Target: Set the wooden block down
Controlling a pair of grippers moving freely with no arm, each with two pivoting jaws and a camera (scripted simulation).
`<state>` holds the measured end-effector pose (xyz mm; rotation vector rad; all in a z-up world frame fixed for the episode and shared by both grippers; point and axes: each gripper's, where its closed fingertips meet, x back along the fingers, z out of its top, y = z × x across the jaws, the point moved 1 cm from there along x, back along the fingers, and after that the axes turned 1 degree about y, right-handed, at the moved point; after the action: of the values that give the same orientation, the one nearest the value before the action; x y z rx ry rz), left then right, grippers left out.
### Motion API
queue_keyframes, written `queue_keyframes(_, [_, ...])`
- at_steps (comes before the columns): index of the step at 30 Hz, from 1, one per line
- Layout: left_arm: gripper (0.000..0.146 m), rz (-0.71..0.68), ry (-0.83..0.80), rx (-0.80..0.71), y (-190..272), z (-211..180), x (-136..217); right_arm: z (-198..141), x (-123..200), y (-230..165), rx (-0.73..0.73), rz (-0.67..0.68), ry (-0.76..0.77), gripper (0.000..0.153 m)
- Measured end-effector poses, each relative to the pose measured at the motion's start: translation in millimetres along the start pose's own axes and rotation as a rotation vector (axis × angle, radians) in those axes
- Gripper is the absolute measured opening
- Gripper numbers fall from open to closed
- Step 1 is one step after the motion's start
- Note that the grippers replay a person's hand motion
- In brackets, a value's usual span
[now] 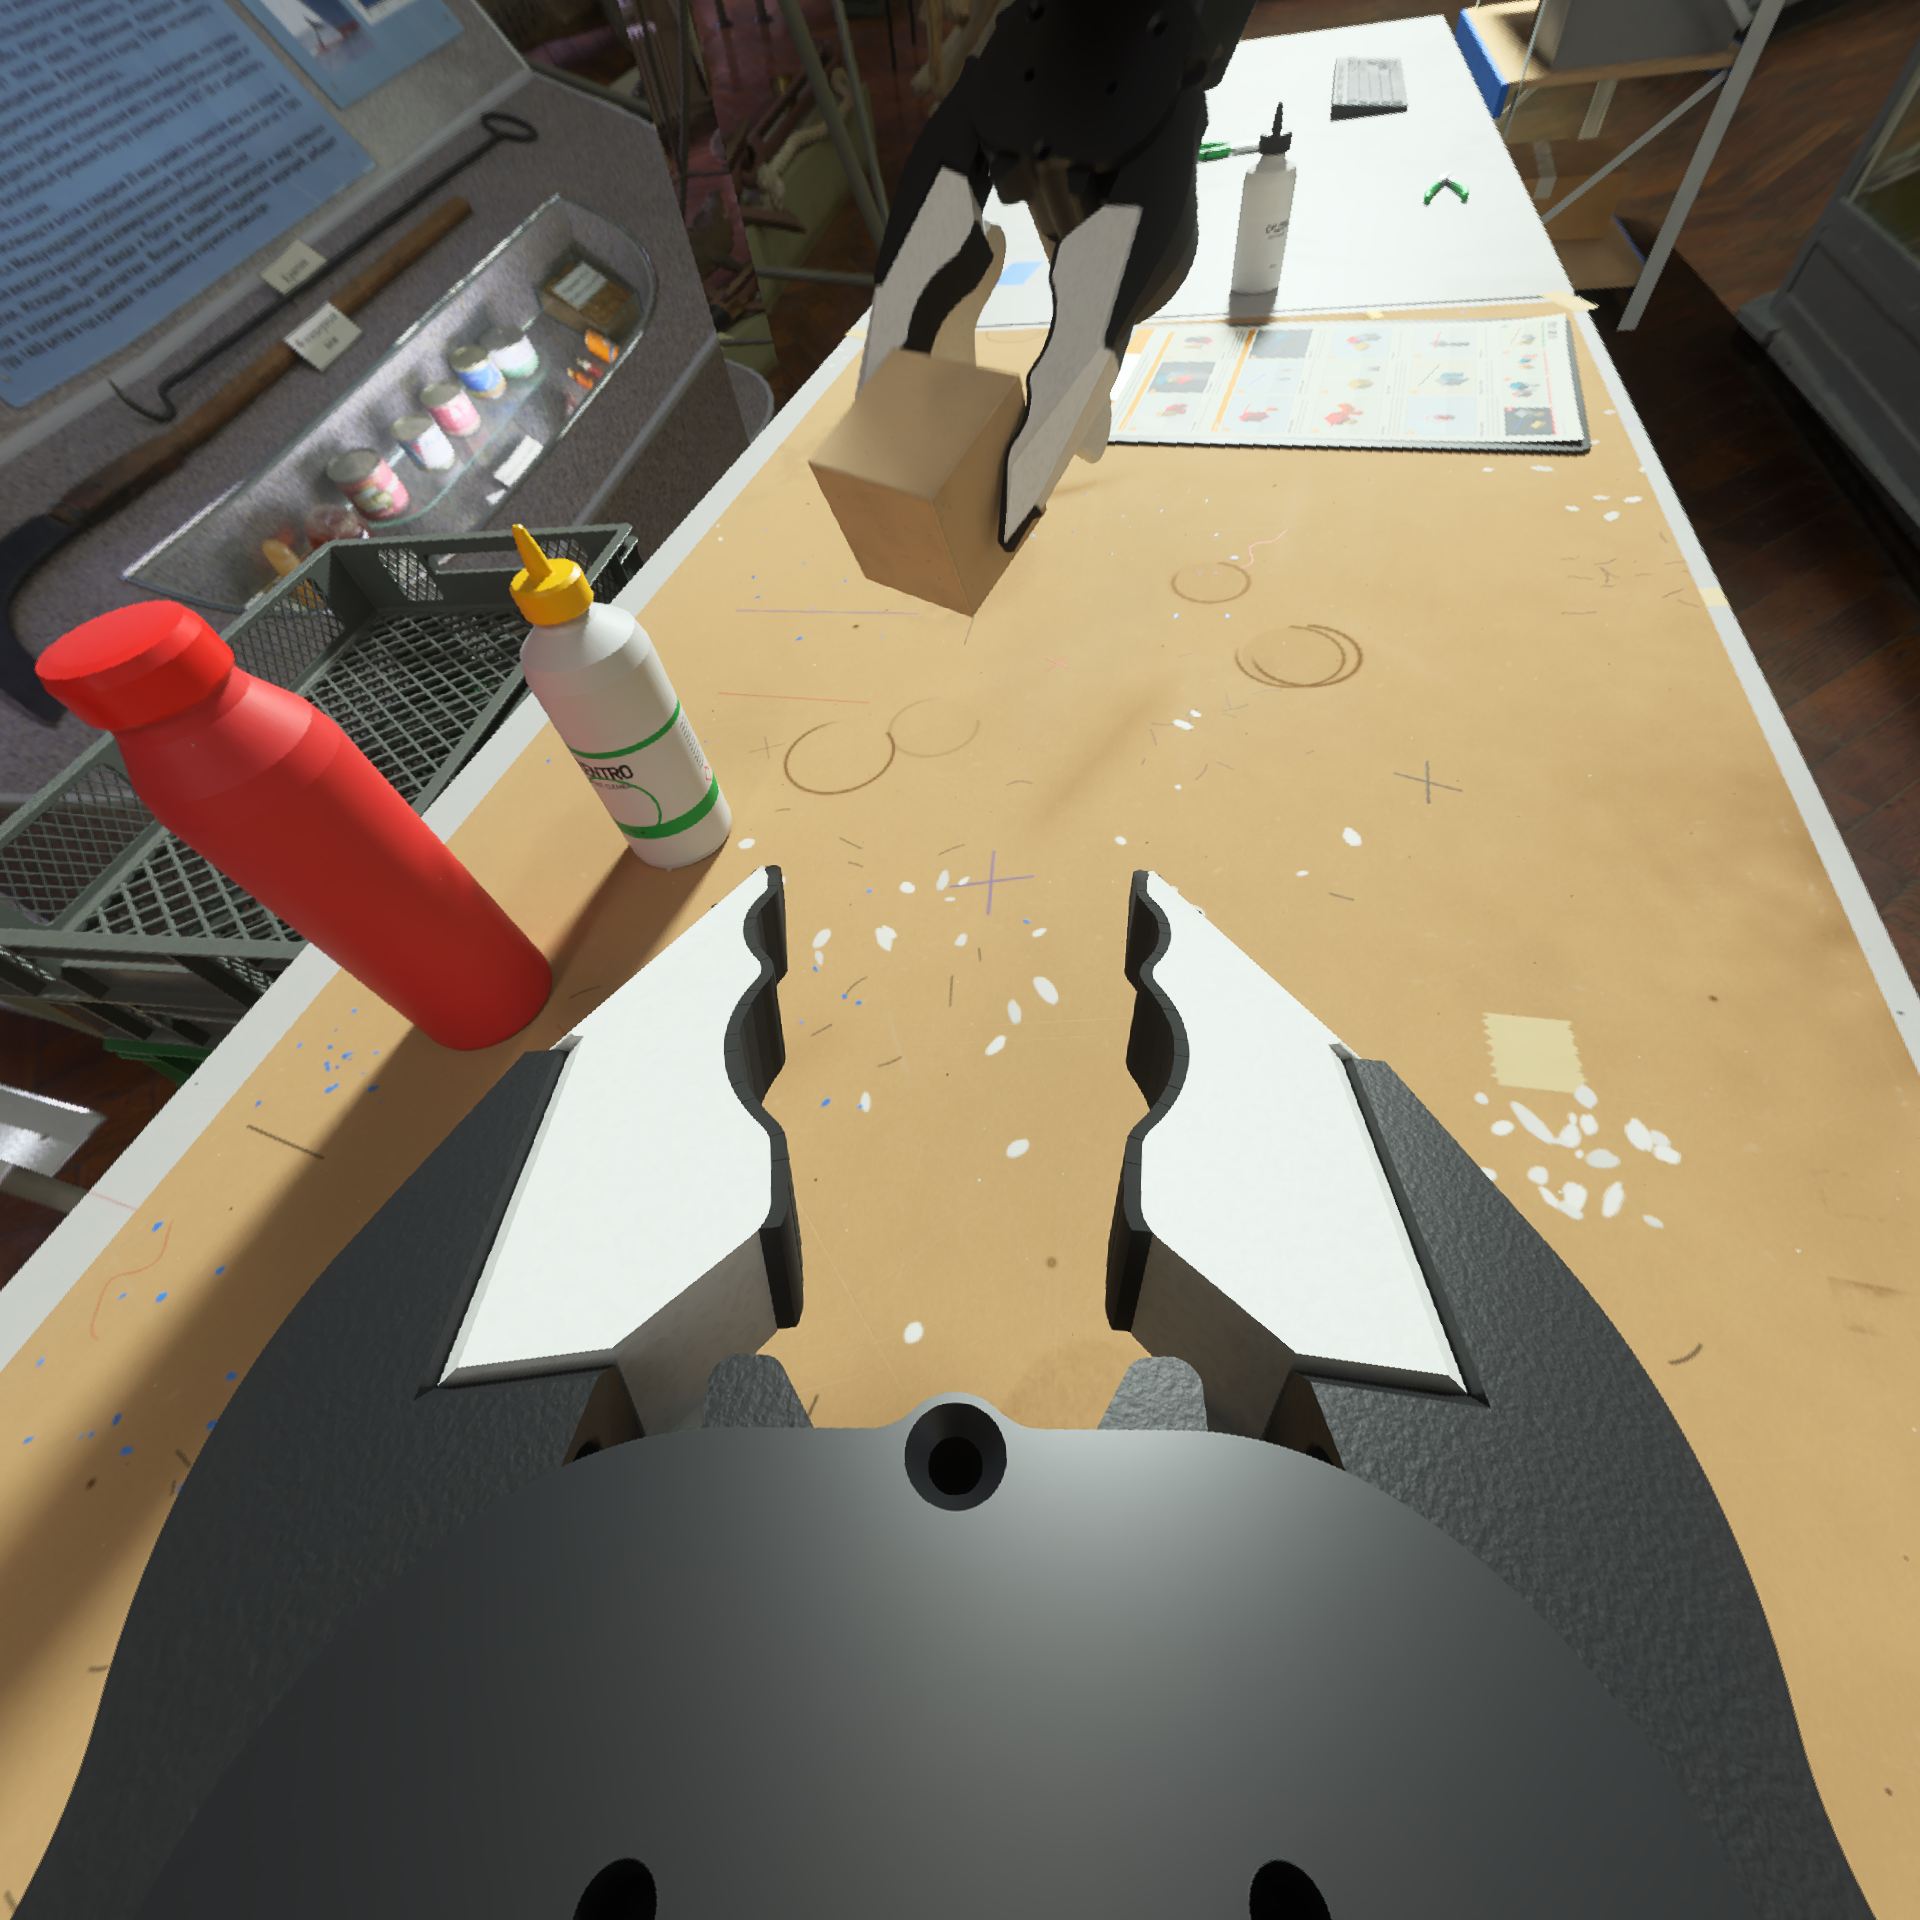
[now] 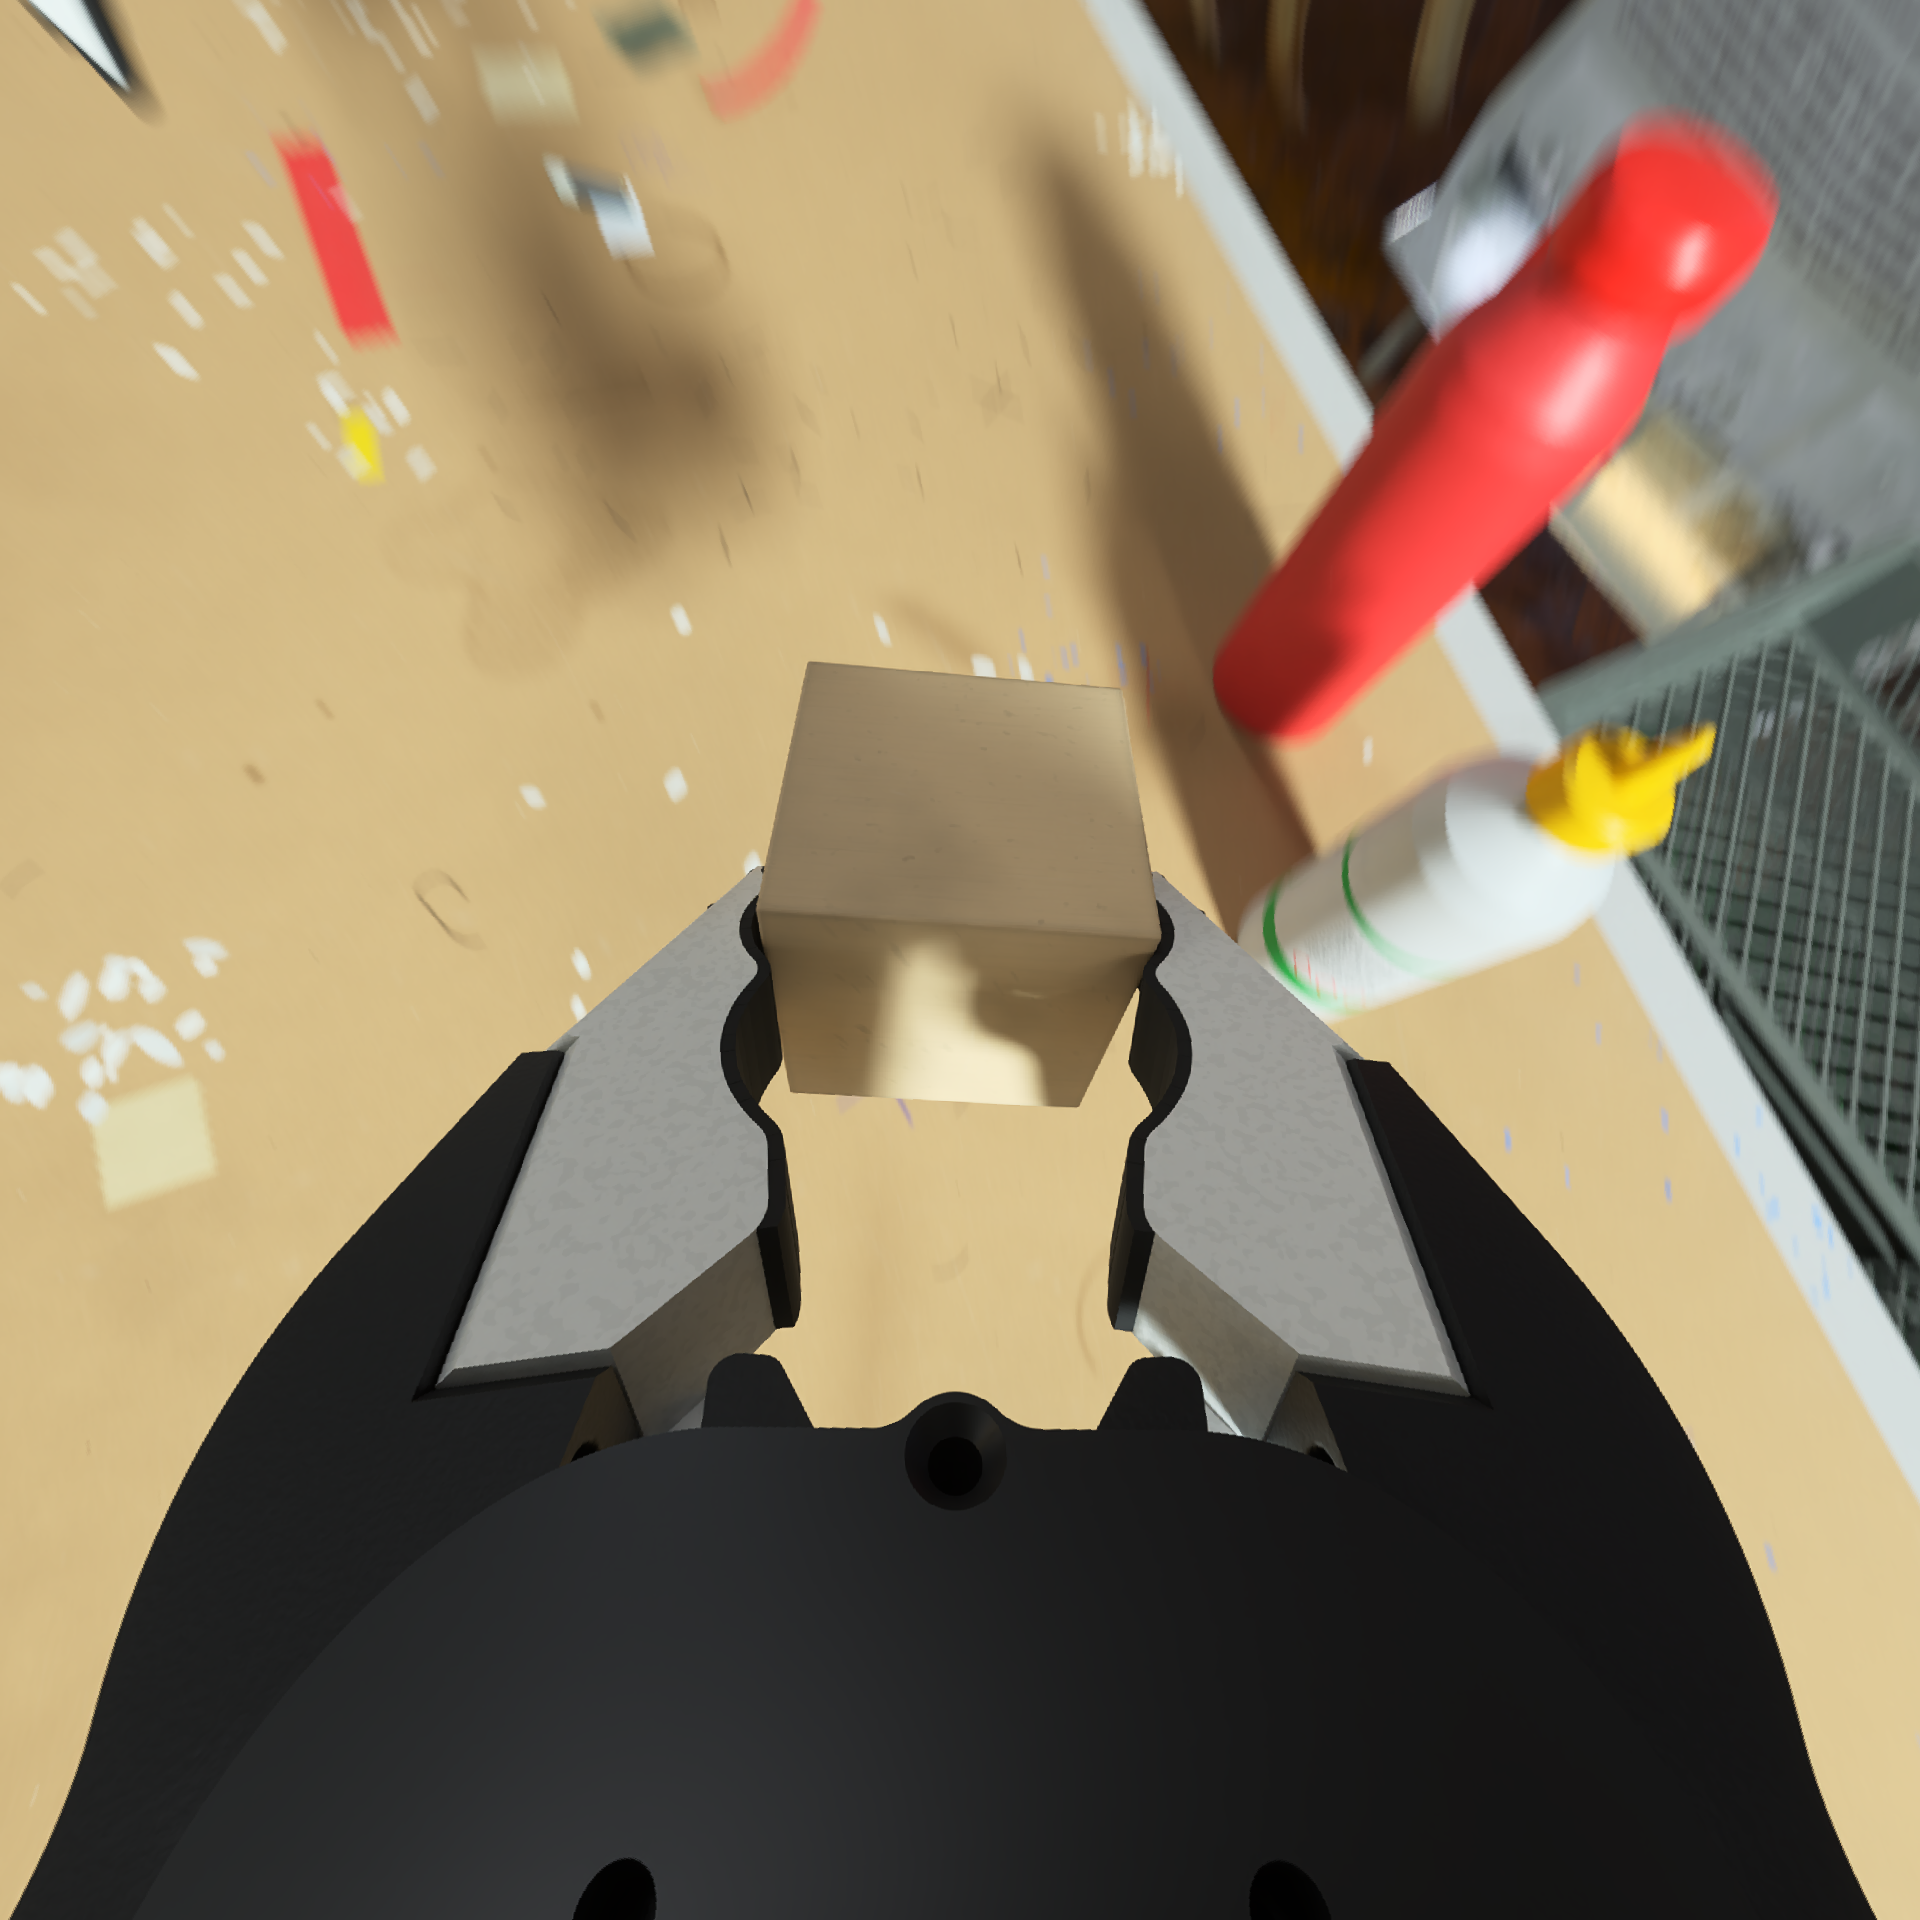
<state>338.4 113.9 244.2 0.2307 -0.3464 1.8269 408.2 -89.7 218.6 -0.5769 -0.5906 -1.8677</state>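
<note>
The wooden block [image 2: 951, 894] is a plain tan cube held between my right gripper's [image 2: 956, 914] fingertips, above the brown paper-covered table [image 2: 416, 727]. In the left wrist view the block [image 1: 920, 488] hangs tilted above the table at mid-distance, with the right gripper [image 1: 956, 457] shut on it from above. My left gripper [image 1: 956, 883] is open and empty, low over the table [image 1: 1247, 935] near its front.
A red bottle [image 1: 301, 831] and a white glue bottle with a yellow cap [image 1: 623, 727] stand at the table's left edge, next to a grey wire basket [image 1: 312, 727]. A printed sheet [image 1: 1351, 384], another white bottle [image 1: 1262, 208] and a keyboard [image 1: 1368, 85] lie farther back.
</note>
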Motion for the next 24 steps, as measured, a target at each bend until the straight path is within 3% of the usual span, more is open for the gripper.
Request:
queue_keyframes(6, [0.065, 0.017, -0.03, -0.008, -3, -4, 0, -92, -19, 27, -0.051, -0.045, -0.357, 0.067])
queue_keyframes(13, [0.064, 0.032, -0.065, -0.016, -6, -12, 0, -161, -52, 33, -0.088, -0.012, -0.594, 0.067])
queue_keyframes(17, [0.064, 0.035, -0.098, -0.029, -7, -18, -2, -178, -57, 38, -0.073, -0.036, -0.702, 0.067])
queue_keyframes(24, [0.065, 0.053, -0.132, -0.022, -14, -27, 0, -173, -65, 43, -0.059, -0.049, -0.722, 0.067])
